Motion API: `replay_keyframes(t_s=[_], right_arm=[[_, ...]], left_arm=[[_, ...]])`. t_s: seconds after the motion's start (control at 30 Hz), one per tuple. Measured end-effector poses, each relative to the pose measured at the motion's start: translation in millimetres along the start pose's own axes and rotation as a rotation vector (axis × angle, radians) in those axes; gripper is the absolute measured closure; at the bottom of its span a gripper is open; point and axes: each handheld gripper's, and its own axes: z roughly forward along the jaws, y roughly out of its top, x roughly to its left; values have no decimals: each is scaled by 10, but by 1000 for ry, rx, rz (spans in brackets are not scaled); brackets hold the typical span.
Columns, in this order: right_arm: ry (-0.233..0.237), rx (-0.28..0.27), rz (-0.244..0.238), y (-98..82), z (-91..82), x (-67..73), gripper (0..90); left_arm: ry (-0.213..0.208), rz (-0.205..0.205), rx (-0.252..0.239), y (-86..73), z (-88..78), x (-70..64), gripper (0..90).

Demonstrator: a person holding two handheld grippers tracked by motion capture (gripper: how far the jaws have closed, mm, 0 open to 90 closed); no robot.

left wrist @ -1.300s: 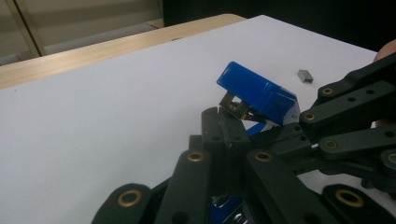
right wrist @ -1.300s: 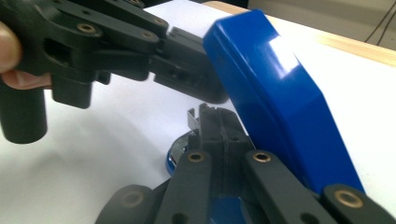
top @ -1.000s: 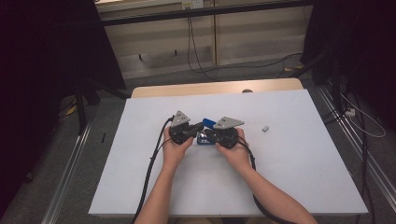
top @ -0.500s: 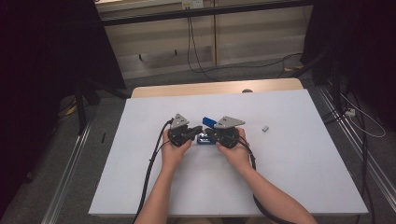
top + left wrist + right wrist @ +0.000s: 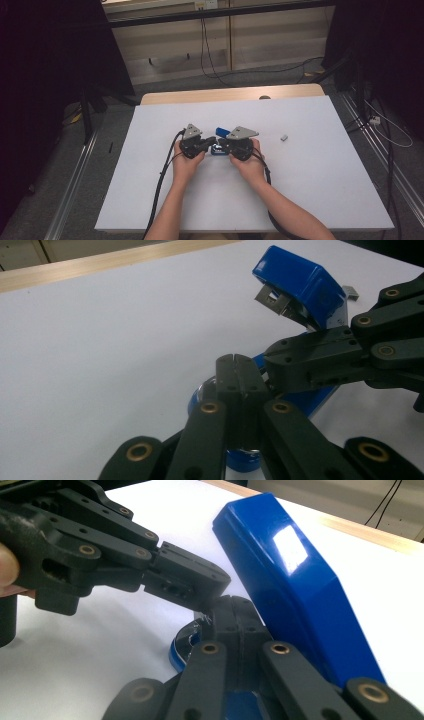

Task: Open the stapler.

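A blue stapler (image 5: 220,132) lies at the middle of the white table (image 5: 310,180) with its lid hinged up. Both grippers point at each other low over its base. My left gripper (image 5: 209,145) is shut, its tips (image 5: 235,365) closed together just above the stapler's blue base (image 5: 305,402) and a shiny metal part. My right gripper (image 5: 221,146) is shut too, its tips (image 5: 233,611) meeting the left gripper's fingers (image 5: 187,580) beside the raised lid (image 5: 292,585). The lid's open metal mouth (image 5: 274,299) faces the left gripper's camera. I see nothing thick between either pair of jaws.
A small grey piece (image 5: 284,137) lies on the table to the right of the grippers, also seen past the lid (image 5: 352,291). A wooden strip (image 5: 230,94) borders the table's far edge. Cables trail from both grippers toward the near edge.
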Motion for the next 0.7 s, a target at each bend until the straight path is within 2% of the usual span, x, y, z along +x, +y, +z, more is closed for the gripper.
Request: replay_keyframes(t_s=[0.07,0.17,0.3,0.37,0.7], right_arm=[[-12,0,3,3,4,12,900],[-29,-14,-2,16,-14,5,900],[-36,-23,10,36,-45,-36,900],[-49,-25,-5,50,-57,-39,900],[-78,-30,-9,107,-116,-35,900]], left_arm=[[0,-3,13,-11,9,3,900],[-9,-23,6,-30,9,16,900],[-7,-18,3,-27,15,8,900],[-11,-20,2,-32,14,10,900],[9,21,14,-17,10,-18,900]])
